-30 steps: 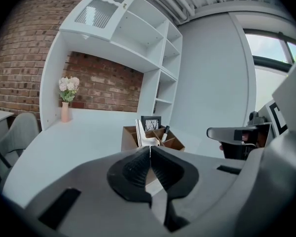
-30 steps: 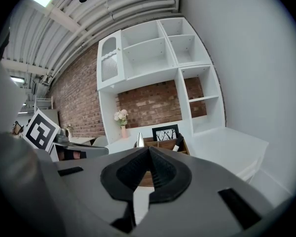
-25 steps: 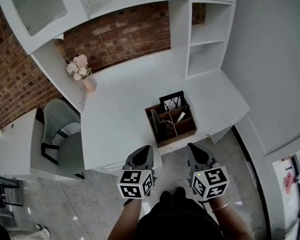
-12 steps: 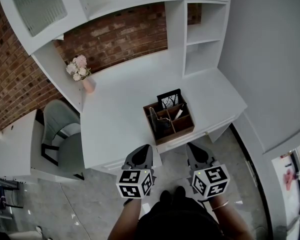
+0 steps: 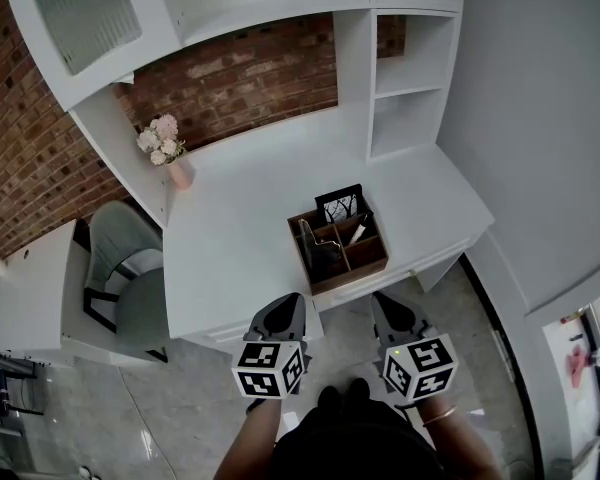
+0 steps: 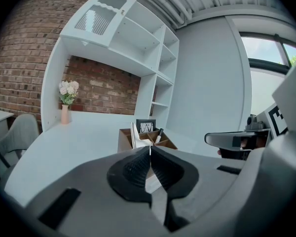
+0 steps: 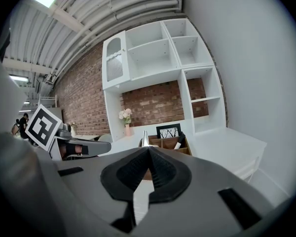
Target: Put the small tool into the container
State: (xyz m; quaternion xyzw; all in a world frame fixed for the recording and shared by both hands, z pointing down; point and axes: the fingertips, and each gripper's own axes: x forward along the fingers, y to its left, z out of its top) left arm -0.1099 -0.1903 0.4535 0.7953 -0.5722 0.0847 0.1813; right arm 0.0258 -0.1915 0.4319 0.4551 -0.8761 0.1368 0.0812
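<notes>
Both shut tight on nothing, left claw (image 5: 287,306) and right claw (image 5: 390,304) hang short of the desk (image 5: 235,230), with the tool (image 5: 306,236) upright in the box (image 5: 351,273) straight ahead, so the drop looks done and next is only staying clear.

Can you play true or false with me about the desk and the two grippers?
1. The left gripper and the right gripper are both shut with nothing in them. True.
2. The wooden box sits on the floor. False: it sits on the white desk.
3. A pink vase with flowers stands on the desk. True.
4. The picture frame lies flat in front of the box. False: it stands up behind the box.
</notes>
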